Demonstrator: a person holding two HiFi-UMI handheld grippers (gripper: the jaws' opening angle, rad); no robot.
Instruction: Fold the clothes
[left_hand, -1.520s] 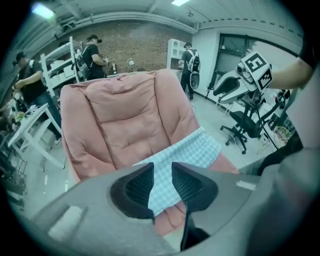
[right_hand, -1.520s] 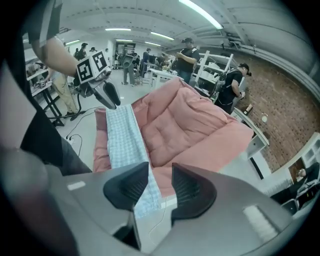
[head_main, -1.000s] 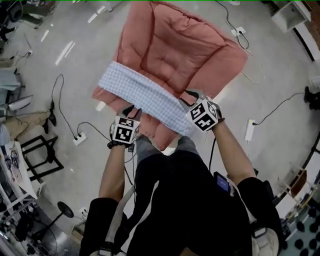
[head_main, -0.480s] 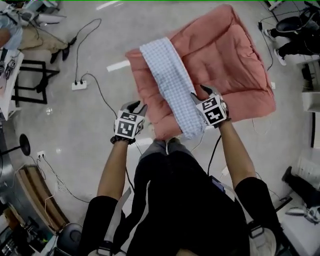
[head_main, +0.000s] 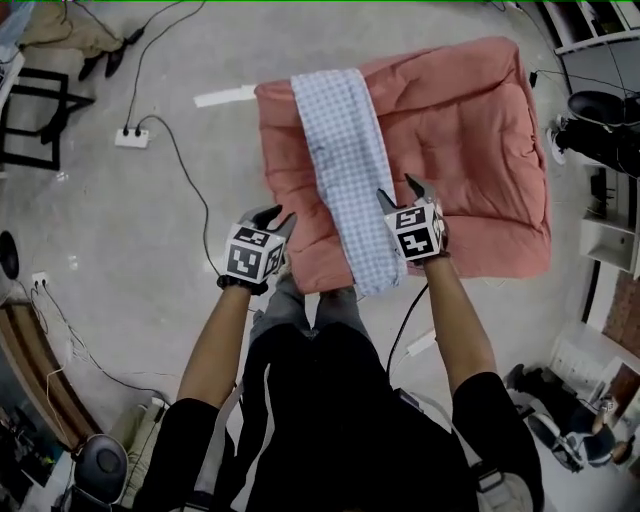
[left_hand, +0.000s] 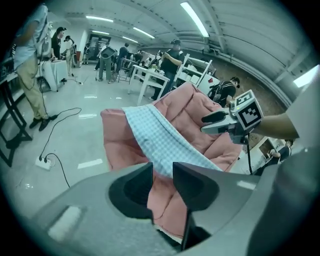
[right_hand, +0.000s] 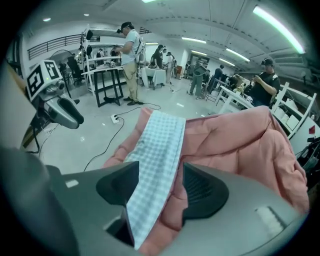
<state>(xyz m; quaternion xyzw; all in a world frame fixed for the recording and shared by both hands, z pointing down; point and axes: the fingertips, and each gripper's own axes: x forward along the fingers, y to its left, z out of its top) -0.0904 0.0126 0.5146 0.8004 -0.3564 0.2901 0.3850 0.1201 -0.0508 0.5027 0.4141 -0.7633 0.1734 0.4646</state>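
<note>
Two grippers are held out by a person over the near edge of a big pink padded mat (head_main: 470, 150), which is spread out flat with grey floor (head_main: 130, 270) seen all around it. A long, thin, folded cloth with small blue and white checks (head_main: 345, 150) is laid on the mat. It runs from the far edge to the near edge and is closer to the left side than to the right. The near end of the cloth is found right at the mat's near edge. The right gripper (head_main: 400, 190) is held at that near end, on the cloth's right side. Its jaws have just been opening and are now set wide apart. The checked cloth is seen running between them, but it is not pinched, and pink mat is seen beside it in the gap. The left gripper (head_main: 275, 215) is held at the mat's left edge, a little way to the left of the cloth and not touching it. Its jaws are set only a little apart and nothing is gripped. Only the pink mat and the end of the cloth are seen past the thin gap. A white power strip with black cables (head_main: 130, 137) and a short strip of white tape (head_main: 225, 97) are seen on the floor beyond the mat's left side. In both gripper views, people are seen standing at tables far behind.
</note>
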